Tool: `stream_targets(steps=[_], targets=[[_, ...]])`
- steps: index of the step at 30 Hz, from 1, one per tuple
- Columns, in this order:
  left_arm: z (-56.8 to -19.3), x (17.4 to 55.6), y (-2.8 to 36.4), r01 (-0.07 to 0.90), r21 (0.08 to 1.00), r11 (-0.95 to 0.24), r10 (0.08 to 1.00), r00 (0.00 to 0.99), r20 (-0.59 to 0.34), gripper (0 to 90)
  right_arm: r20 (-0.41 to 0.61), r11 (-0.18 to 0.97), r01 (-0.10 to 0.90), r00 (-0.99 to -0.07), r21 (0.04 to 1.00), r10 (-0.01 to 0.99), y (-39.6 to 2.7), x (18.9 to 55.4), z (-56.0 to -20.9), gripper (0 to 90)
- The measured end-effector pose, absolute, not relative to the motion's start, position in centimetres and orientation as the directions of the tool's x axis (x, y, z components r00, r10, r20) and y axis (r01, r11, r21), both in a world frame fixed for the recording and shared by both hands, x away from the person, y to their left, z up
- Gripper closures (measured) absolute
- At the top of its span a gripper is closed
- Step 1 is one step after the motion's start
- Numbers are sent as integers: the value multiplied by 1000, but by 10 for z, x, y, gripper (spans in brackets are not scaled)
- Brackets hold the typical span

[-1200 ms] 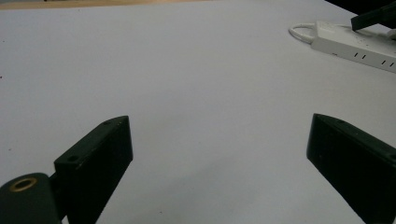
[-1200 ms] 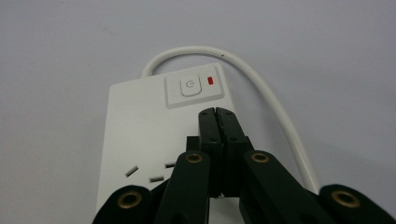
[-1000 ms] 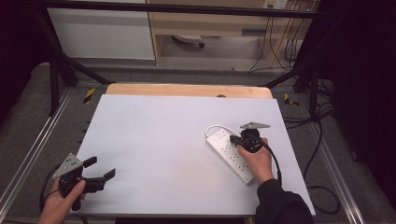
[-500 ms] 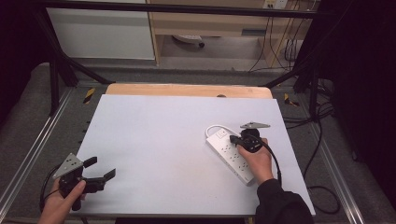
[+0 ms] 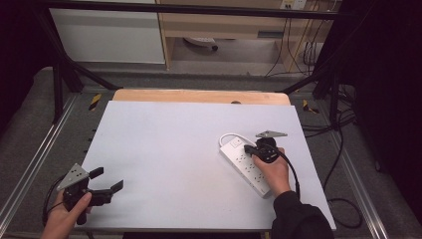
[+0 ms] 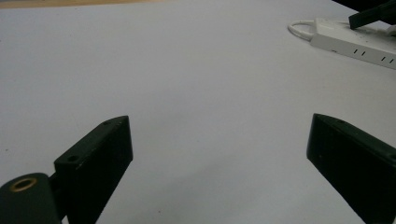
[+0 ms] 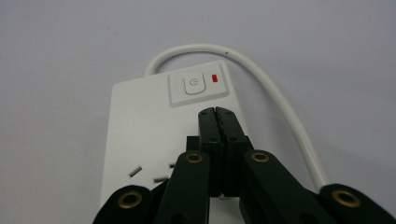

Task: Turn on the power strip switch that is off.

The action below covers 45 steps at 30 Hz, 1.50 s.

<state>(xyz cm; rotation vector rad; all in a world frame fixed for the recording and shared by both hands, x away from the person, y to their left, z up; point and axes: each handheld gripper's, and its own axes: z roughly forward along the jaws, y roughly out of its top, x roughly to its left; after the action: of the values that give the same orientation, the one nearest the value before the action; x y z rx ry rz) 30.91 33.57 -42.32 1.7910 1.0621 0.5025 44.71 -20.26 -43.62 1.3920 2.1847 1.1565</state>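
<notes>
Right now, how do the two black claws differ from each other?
The left claw is spread wide open over bare table; the right claw is shut, with nothing between its tips. The left one is far from the power strip; the right one hangs just above it, near its switch. Both are hand-held.

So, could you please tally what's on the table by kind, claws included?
Power strip: 1
Claws: 2, left claw and right claw
Total: 3
</notes>
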Motion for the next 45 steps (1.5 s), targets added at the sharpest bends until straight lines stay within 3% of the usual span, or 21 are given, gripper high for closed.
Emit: stream_targets(steps=[45], targets=[[-423, 309, 336, 439, 883, -165, 836, 538, -111, 72, 174, 182, 595, -489, 783, 855, -200, 448, -433, 900]])
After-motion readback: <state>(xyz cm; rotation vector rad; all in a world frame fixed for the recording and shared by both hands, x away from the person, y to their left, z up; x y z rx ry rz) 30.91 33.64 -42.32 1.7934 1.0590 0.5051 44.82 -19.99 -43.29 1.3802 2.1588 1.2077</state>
